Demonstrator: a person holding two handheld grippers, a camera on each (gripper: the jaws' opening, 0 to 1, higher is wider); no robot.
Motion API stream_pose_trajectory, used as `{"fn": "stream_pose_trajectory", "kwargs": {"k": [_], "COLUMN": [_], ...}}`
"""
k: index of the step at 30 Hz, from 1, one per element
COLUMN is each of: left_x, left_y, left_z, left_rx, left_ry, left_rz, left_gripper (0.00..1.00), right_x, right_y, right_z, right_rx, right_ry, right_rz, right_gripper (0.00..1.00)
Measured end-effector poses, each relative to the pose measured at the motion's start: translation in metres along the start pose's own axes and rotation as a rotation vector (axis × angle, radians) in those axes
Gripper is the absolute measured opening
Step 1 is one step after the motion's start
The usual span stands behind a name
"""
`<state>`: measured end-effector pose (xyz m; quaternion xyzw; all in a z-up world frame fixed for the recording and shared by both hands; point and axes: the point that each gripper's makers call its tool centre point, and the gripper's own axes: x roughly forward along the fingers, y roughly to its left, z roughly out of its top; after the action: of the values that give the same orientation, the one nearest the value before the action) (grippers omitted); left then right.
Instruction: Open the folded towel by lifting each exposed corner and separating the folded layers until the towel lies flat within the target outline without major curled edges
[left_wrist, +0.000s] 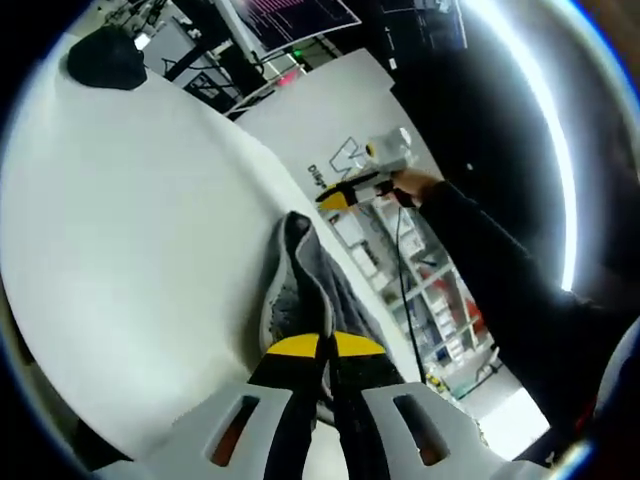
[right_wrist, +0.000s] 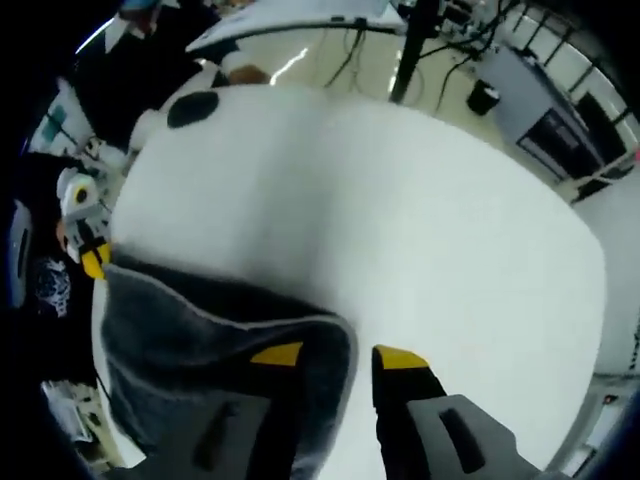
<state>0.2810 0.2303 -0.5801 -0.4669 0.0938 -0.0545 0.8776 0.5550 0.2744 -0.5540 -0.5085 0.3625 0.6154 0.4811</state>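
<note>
Left gripper (left_wrist: 325, 347): its yellow-tipped black jaws are pressed together on the edge of the grey terry towel with a pale hem (left_wrist: 300, 290), which rises out of the pinch as a narrow bunched fold.
Right gripper (right_wrist: 338, 358): its jaws stand spread — the left-hand jaw lies under the grey cloth, the other is bare over the table; whether it has any grip on the cloth I cannot tell.
Towel (right_wrist: 215, 330): lifted above the white tabletop (right_wrist: 400, 220), hanging as a broad sheet at the lower left of the right gripper view, its hem curving across.
Other gripper seen: the left gripper (right_wrist: 92, 258) touches the towel's far corner; the right gripper (left_wrist: 345, 192) shows beyond the towel, held by a dark-sleeved arm (left_wrist: 490, 270).
Table: a dark round object (left_wrist: 107, 60) sits near its far edge.
</note>
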Motion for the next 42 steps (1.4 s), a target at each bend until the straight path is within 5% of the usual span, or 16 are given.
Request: {"fn": "stream_pose_trajectory", "kwargs": {"k": [16, 42], "left_x": [0.001, 0.002], "left_y": [0.000, 0.001], "left_z": [-0.002, -0.001], "left_rx": [-0.008, 0.003], "left_ry": [0.014, 0.022], "left_rz": [-0.012, -0.015], "left_gripper": [0.01, 0.01], "right_x": [0.030, 0.045], "right_y": [-0.014, -0.009], "right_z": [-0.008, -0.010], "right_rx": [-0.010, 0.010], "right_ry": [0.024, 0.060], "right_rz": [0.035, 0.065], "right_gripper": [0.13, 0.07]}}
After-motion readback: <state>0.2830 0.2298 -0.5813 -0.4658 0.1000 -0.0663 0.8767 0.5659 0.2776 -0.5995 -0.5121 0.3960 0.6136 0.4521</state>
